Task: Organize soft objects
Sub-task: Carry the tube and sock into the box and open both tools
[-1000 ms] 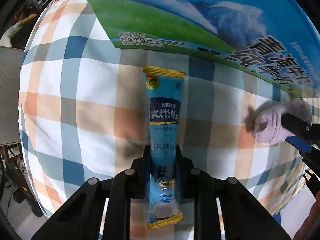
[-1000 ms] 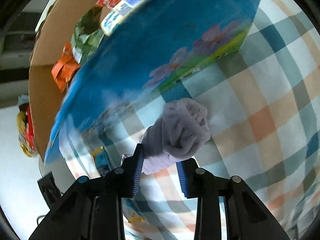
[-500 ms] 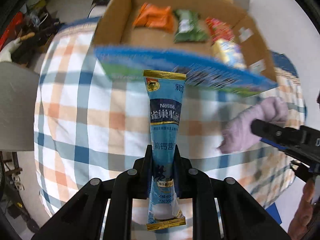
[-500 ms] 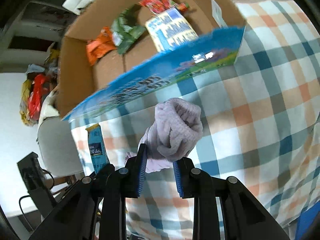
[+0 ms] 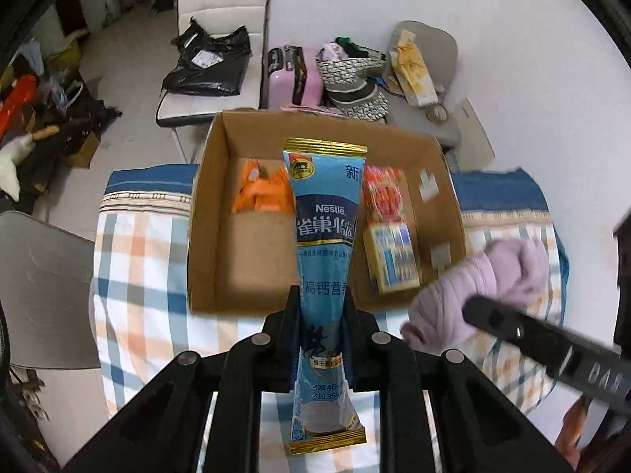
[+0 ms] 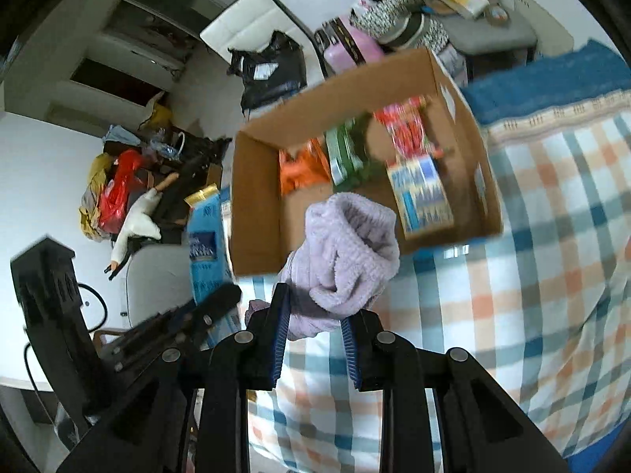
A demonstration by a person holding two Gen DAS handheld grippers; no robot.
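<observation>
Above the checked cloth, the left gripper (image 5: 321, 311) clamped a blue Nestle sachet (image 5: 325, 236) at frame centre, and the right gripper (image 6: 315, 327) pinched a lilac fleece bundle (image 6: 347, 252). Both were best carried over the cardboard box (image 5: 207, 213) rim toward its bare floor before release.

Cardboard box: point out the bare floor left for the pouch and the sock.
Inside the cardboard box, bare floor runs along the left wall, below the orange packet. The far and right side is crowded: green packet, red packet, blue-and-yellow carton.
</observation>
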